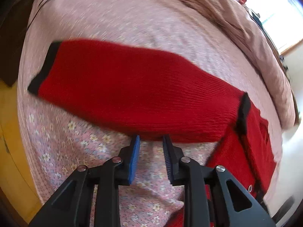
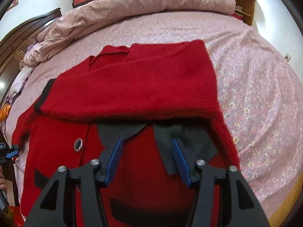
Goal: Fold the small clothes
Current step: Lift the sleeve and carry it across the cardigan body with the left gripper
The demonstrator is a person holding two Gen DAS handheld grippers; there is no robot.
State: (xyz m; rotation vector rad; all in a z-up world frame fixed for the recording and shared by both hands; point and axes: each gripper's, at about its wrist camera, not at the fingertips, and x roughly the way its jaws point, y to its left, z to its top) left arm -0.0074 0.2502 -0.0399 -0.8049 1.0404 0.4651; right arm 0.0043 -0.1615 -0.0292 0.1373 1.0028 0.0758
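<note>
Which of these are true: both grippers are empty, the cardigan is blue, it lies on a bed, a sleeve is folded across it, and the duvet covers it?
1. Both grippers are empty. True: the left gripper and right gripper stand open with nothing between the pads.
2. The cardigan is blue. False: it is red with black trim.
3. It lies on a bed. True, on a pink floral sheet.
4. A sleeve is folded across it. True: it lies across the body, black cuff at its end.
5. The duvet covers it. False: the duvet is bunched at the far side, apart from it.
</note>
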